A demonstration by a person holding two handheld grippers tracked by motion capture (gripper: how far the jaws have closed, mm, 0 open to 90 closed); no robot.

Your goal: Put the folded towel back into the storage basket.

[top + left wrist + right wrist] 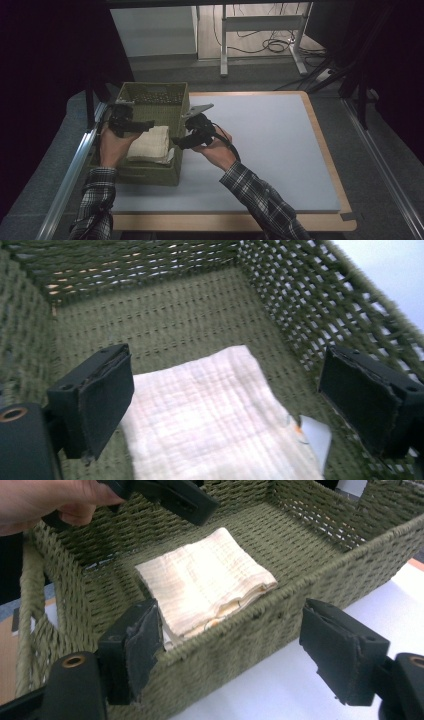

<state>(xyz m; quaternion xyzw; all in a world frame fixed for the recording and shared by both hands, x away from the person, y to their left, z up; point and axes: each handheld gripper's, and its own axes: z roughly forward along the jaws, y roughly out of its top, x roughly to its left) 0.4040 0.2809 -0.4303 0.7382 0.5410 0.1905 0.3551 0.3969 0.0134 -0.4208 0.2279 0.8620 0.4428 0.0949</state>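
We note the folded cloth (210, 415) lies below and just ahead of the left claw (225, 400), nearer than the right claw (250, 655); both claws apart, empty, basket (280, 615) around it.

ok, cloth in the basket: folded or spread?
Folded. The cloth lies flat on the floor of the basket as a compact rectangle, with stacked layers showing along its near edge.

The folded cloth (210, 415) runs off the left claw view's bottom edge; the paper tag (316, 437) beside it is too blurred to read.
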